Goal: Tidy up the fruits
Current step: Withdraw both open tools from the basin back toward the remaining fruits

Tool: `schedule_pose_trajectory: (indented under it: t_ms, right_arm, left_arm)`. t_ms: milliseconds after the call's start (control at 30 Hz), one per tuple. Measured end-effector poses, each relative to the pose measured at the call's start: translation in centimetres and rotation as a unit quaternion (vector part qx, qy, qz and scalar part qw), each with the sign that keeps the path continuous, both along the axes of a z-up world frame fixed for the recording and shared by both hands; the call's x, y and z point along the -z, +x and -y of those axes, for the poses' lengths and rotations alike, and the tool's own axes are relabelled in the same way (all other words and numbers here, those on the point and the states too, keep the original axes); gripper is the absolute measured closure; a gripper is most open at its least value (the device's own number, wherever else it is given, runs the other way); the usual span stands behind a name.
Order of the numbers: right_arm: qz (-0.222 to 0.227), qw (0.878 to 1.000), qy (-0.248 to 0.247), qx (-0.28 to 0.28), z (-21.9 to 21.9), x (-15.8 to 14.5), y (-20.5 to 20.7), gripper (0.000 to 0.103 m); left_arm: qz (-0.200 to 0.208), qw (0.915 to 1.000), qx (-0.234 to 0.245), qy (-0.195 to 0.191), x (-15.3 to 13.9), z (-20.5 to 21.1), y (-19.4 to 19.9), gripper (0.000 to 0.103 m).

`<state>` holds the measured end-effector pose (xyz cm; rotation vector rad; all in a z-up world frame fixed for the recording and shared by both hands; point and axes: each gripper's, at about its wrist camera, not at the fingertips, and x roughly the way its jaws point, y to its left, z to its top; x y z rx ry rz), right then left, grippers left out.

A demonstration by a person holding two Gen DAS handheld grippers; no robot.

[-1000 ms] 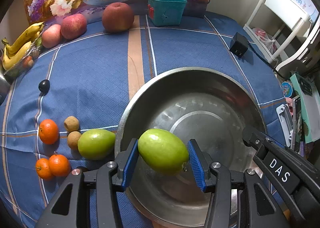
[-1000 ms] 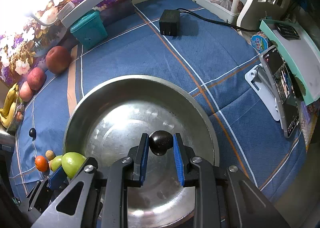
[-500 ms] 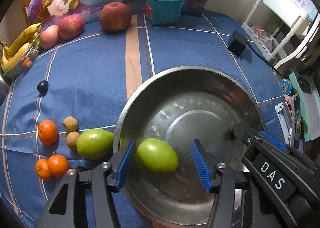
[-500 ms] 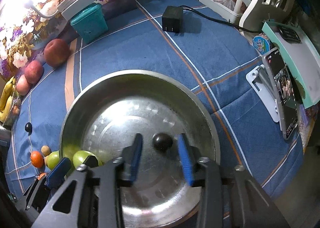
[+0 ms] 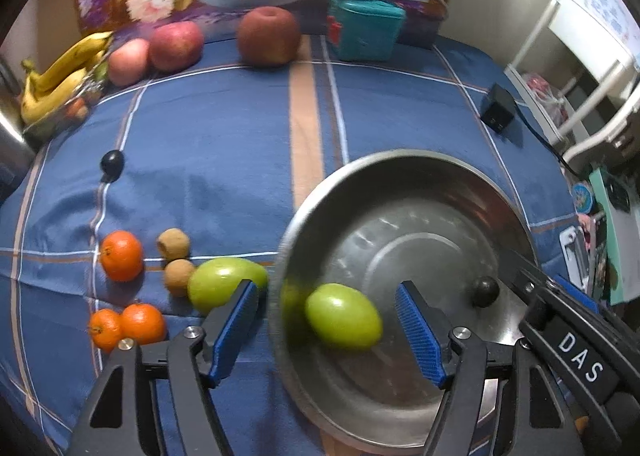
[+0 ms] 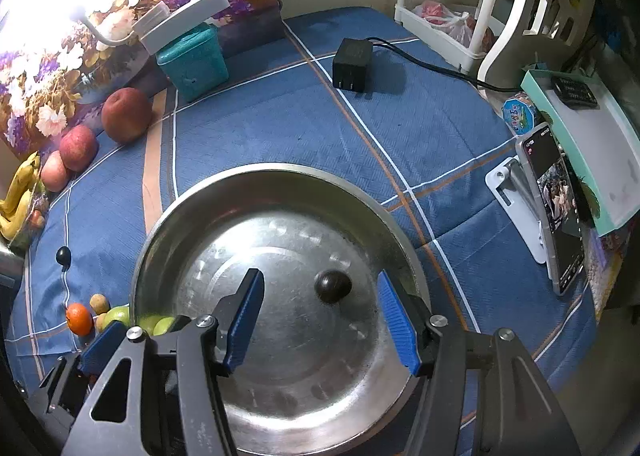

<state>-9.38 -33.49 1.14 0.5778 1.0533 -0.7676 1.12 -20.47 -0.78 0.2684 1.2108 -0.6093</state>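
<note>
Entry: round stainless-steel bowl (image 5: pixel 404 160) held oval green fruit (image 5: pixel 343 316) at seven o'clock, small dark round fruit (image 6: pixel 333 286) near centre. Left gripper (image 5: pixel 326 326) and right gripper (image 6: pixel 320 316): jaws opening, touching nothing. Step: release. Next, likely fetching second green fruit (image 5: pixel 216 282) beside the rim.

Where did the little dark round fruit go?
The dark fruit lies on the bottom of the metal bowl, between the right gripper's opening jaws but untouched; the green fruit lies across the bowl.
</note>
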Motion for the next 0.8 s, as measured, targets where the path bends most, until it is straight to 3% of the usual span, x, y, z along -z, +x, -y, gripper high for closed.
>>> schedule_pose_trajectory:
  t_ms: [467,800]
  right_arm:
    - [-0.004,1.0,-0.005,-0.012,-1.2,-0.4,0.4,0.043]
    - [-0.002,0.999,-0.015,-0.045,-3.0,-0.8,1.6,0.043]
  left_arm:
    - [0.012,0.9957,-0.091,-0.013,-0.8,-5.7,3.5,0.026]
    - [0.013,0.9924,-0.121,-0.014,-0.7,-8.0,4.7,0.022]
